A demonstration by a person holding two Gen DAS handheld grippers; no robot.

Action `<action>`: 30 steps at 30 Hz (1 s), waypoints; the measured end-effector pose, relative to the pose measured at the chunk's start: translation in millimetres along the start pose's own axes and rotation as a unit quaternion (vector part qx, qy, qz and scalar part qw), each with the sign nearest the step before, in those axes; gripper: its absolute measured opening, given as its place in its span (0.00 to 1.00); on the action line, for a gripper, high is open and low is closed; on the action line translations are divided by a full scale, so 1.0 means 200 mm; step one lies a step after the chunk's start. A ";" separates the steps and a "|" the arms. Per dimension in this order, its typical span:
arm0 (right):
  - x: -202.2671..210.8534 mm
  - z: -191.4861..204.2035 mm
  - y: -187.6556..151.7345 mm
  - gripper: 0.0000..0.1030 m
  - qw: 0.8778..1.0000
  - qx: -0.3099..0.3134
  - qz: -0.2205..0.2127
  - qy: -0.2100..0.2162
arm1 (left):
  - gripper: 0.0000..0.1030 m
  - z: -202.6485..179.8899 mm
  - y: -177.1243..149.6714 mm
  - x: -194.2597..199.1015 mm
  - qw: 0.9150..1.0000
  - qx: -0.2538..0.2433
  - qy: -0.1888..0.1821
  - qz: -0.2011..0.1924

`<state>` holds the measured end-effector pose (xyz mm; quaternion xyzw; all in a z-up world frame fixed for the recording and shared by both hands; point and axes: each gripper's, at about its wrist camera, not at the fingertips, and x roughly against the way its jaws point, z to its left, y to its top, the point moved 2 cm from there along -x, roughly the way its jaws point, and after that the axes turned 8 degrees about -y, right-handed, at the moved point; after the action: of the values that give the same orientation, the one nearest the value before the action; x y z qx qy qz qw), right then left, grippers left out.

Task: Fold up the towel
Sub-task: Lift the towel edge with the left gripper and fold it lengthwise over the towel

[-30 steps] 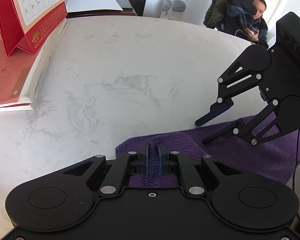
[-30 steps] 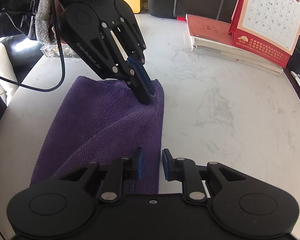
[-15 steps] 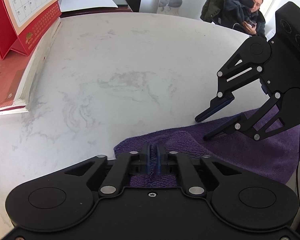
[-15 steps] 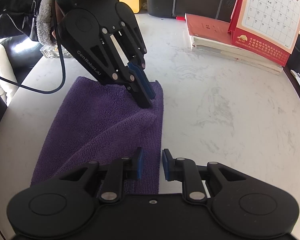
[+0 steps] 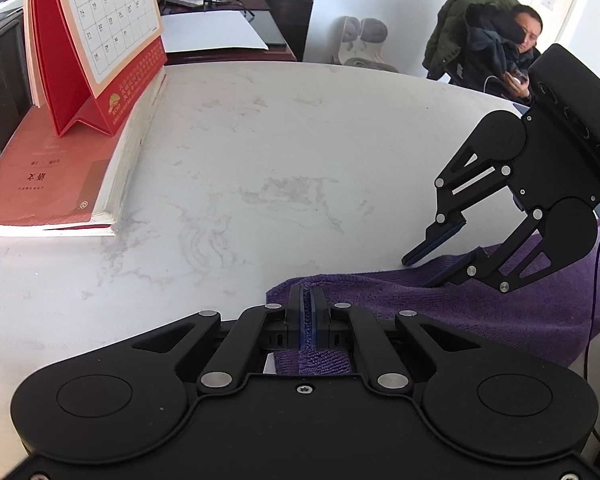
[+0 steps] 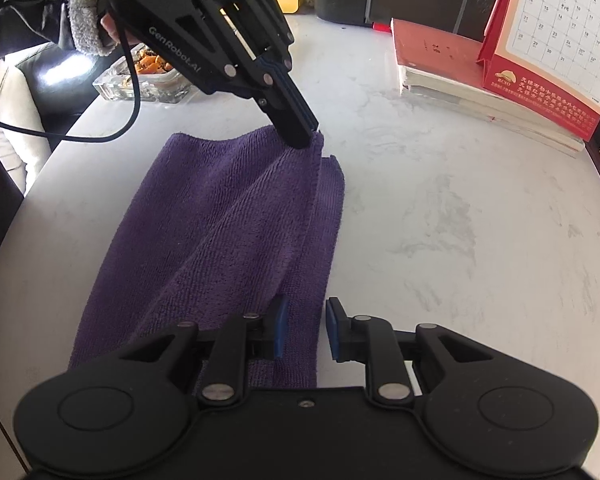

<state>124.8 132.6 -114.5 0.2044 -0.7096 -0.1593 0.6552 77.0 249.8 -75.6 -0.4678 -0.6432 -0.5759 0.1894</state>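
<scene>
1. A purple terry-cloth towel [image 6: 227, 240] lies lengthwise on a round, white marble-patterned bench [image 5: 259, 168], along the side of the bench nearest the person.
2. The left claw [image 6: 310, 136] is pinched tight on the far corner of the towel, its blue-lined fingers pressed together with a fold of cloth between them. That corner is raised off the bench, and a ridge of cloth runs from it down the towel.
3. Under the raised corner, a lower layer of the towel lies flat on the bench.
4. The right claw [image 6: 303, 330] stands narrowly parted over the near end of the towel. One finger sits above the cloth and the other just past its edge, with the towel's long edge running between them. The pads do not press on the cloth.
5. A red desk calendar [image 5: 95, 40] stands on a stack of red-covered books [image 5: 51, 176] at the far side of the bench, well apart from the towel.
6. A clear glass dish holding orange scraps [image 6: 147, 76] sits behind the left claw.
7. A person's dark sleeve with a fleecy cuff [image 6: 81, 28] shows at the left claw's handle.
</scene>
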 end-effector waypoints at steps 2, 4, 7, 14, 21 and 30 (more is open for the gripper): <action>0.00 0.00 0.00 0.18 1.000 0.004 0.002 0.003 | 0.03 0.01 0.00 0.01 1.000 0.001 0.000 -0.004; 0.00 0.00 0.00 0.18 1.000 0.005 0.002 0.004 | 0.03 0.02 0.01 0.01 1.000 0.000 0.000 -0.007; 0.00 0.00 0.00 0.18 1.000 0.007 0.003 0.004 | 0.03 0.04 0.02 -0.02 1.000 0.000 0.004 -0.008; 0.00 0.00 0.00 0.18 1.000 0.009 0.004 0.003 | 0.03 0.07 0.02 -0.10 1.000 0.010 0.001 -0.003; 0.00 0.00 0.01 0.18 1.000 0.008 0.003 0.002 | 0.03 0.08 0.00 -0.16 1.000 0.018 0.010 0.007; 0.11 0.00 0.00 0.21 0.997 -0.022 -0.016 -0.067 | 0.03 0.12 -0.02 -0.15 0.999 0.040 0.001 -0.008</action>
<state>124.6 121.4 -96.7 0.1900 -0.7446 -0.1988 0.6082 94.9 260.0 -108.4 -0.4546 -0.6689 -0.5516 0.2039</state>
